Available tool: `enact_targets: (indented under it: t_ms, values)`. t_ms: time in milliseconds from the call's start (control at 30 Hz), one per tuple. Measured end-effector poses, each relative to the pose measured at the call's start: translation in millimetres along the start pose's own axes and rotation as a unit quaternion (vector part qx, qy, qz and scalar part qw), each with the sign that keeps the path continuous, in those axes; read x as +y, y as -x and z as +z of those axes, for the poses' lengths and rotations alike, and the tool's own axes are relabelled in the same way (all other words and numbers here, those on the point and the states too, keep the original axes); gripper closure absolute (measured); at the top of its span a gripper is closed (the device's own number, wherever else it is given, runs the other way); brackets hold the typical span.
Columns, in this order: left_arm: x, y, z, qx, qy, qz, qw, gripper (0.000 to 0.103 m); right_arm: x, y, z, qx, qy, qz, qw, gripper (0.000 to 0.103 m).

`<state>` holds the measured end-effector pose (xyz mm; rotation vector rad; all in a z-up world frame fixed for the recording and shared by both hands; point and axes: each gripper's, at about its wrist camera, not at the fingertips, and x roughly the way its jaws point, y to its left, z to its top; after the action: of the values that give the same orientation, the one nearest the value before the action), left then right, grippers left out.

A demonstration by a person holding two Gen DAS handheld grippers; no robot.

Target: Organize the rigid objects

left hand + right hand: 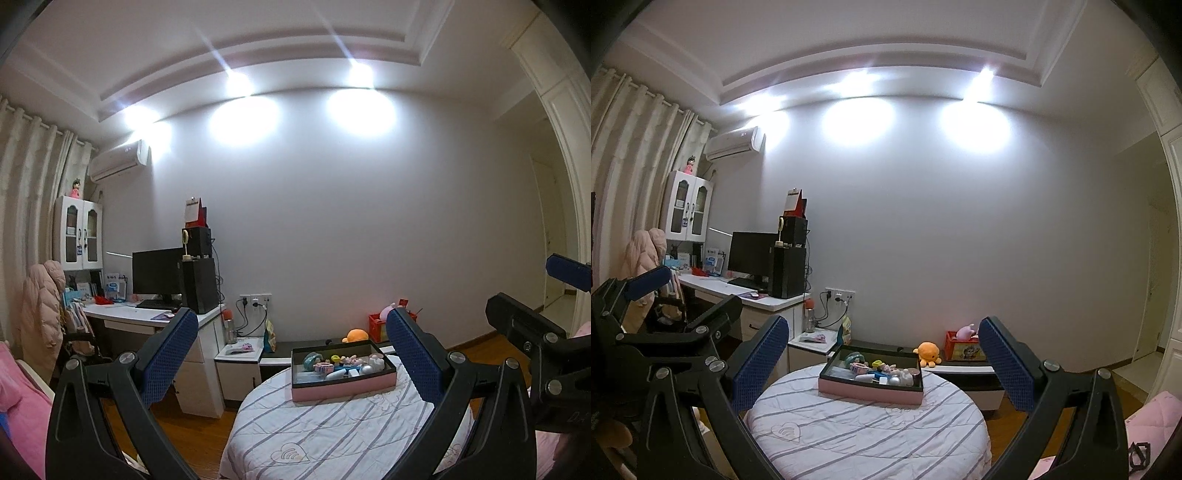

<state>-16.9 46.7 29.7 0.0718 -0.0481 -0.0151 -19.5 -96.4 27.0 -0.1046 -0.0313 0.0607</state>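
Nearest to us in the left wrist view, the left gripper point(291, 354) has its 2 blue-padded fingers point(168, 354) spread wide with nothing between them. The right gripper point(882, 363) is likewise spread and empty. We hold both raised and well back from the round worktop point(332, 435) with its striped cover.

Beyond the fingertips, on the far part of that worktop, sits the pink box point(341, 389) with dark inner walls. Inside it lies a jumble of small rigid things: a teal roll point(312, 359), a pink ring point(325, 367), a silver ball point(367, 369) and several pale pieces we cannot identify. Behind it, an orange plush point(928, 352) rests on a low cabinet.

We judge that sorting has not begun. The pieces are small and crowded, so a reach could pinch 2 at once or knock a neighbour out. The box looks light and may slide on the soft cover if a gripper catches its rim. The ball could roll away.
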Motion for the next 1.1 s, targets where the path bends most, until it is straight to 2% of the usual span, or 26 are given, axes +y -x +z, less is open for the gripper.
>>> enact_targets:
  t_ms: [1100]
  values:
    - [0.2, 3.0, -4.1, -0.001, -0.003, 0.002, 1.0, 0.0, 2.3, 1.5, -4.2, 0.01, -0.002, 0.002, 1.0, 0.0]
